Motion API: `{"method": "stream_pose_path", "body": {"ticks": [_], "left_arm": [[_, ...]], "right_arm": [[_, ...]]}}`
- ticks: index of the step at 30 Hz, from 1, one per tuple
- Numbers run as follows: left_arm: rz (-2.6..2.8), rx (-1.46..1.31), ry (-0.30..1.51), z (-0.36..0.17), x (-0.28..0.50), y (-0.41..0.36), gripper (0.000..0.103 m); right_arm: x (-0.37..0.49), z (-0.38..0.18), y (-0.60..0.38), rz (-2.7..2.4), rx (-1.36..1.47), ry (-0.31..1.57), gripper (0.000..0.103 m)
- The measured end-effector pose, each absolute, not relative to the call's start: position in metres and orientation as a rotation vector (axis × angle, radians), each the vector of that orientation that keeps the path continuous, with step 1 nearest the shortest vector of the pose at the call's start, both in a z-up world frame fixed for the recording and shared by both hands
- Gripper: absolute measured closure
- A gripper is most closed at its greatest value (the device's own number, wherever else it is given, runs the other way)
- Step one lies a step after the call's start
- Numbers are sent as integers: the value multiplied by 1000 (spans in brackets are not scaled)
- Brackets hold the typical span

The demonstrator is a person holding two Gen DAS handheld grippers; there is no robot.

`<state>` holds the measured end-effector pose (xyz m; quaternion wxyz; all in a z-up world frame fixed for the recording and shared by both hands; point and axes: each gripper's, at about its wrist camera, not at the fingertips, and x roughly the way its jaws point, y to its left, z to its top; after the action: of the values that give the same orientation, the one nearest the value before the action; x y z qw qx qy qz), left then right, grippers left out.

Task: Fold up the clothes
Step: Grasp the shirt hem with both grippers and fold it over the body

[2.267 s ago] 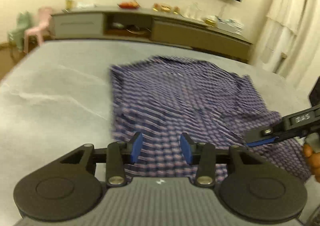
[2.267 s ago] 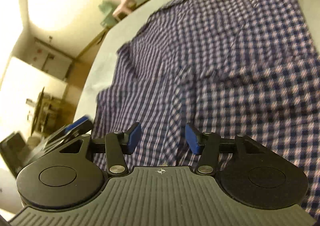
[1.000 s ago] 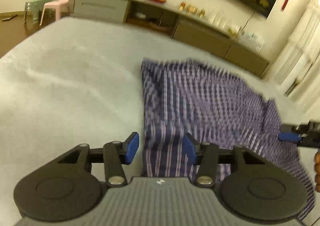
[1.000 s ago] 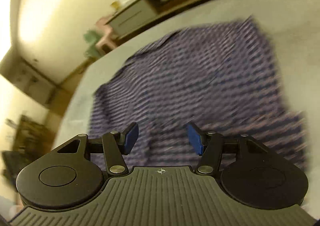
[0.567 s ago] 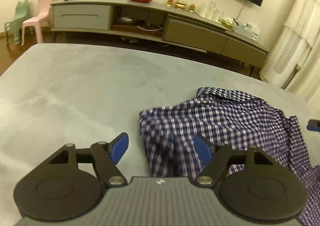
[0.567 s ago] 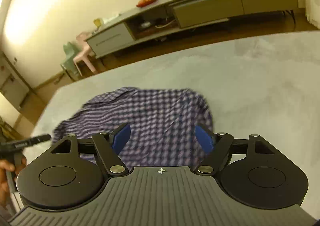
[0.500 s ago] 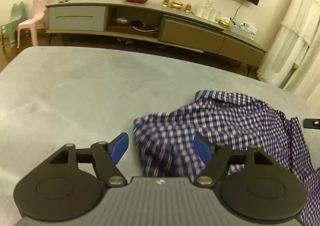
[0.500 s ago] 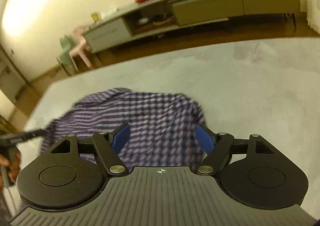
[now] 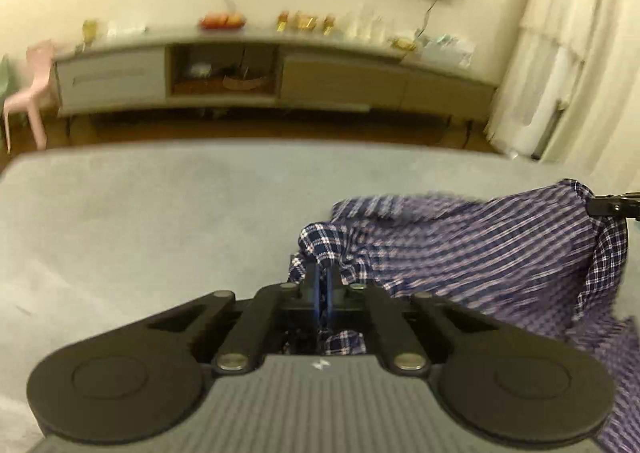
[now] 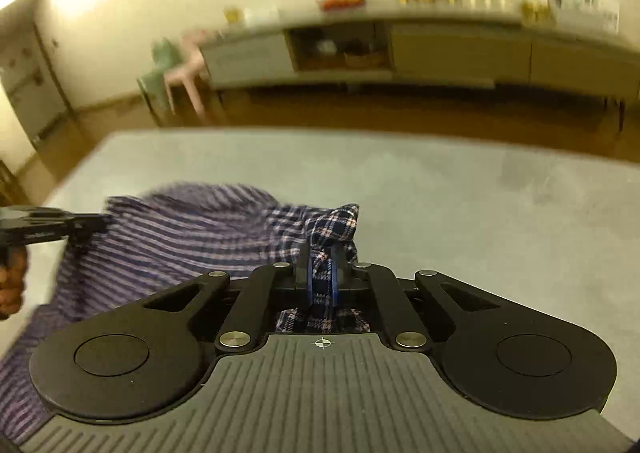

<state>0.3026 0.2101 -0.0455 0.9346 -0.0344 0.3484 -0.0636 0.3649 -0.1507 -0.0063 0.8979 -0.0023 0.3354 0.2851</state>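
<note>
A blue and white checked shirt (image 9: 480, 249) hangs stretched between my two grippers above the grey bed surface (image 9: 160, 213). My left gripper (image 9: 322, 273) is shut on one corner of the shirt, with cloth bunched in front of its blue pads. In the right wrist view my right gripper (image 10: 322, 265) is shut on the other corner of the shirt (image 10: 172, 229), a fold of cloth pinched between its pads. Each view shows the other gripper's tip at the shirt's far edge: the right gripper (image 9: 612, 207), and the left gripper (image 10: 56, 227) with a hand below it.
Beyond the bed's far edge is a wooden floor and a long low cabinet (image 9: 280, 77) with small items on top. A pink chair (image 9: 32, 89) stands at the left and white curtains (image 9: 568, 53) at the right. A dark picture hangs on the wall.
Both grippers went from open over the flat shirt to shut on its corners. The shirt's edge has been lifted off the bed and now hangs between them.
</note>
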Motion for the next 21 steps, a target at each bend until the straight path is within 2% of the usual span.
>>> {"method": "stream_pose_path", "body": {"ticks": [3,6,12,13,14,15,16,17,19,21], "left_arm": [[-168,-34,654,-20,258,210,100],[-227,-15,614,-9,196,212,100],[-342,-9,729,-45,92,209,99],[-321,2,767,-54,79,207,98],[-304,-16,786,-60,71,207,93],[-287,-33,805,-66,63,207,91],[-265,-51,808,-67,58,207,89],[-243,-71,796,-66,56,209,87],[-218,-129,751,-60,53,214,86],[-235,-193,727,-55,55,215,81]], "right_arm": [[305,25,-176,627,-44,604,102],[244,33,-205,658,-100,586,102],[160,-6,-236,653,-222,763,101],[153,-13,-241,628,-247,806,98],[146,-21,-245,603,-273,849,88],[142,-23,-250,560,-284,870,82],[141,-22,-254,503,-282,873,70],[139,-20,-259,445,-281,876,64],[133,-7,-254,451,-215,845,60],[125,10,-244,491,-131,803,45]]}}
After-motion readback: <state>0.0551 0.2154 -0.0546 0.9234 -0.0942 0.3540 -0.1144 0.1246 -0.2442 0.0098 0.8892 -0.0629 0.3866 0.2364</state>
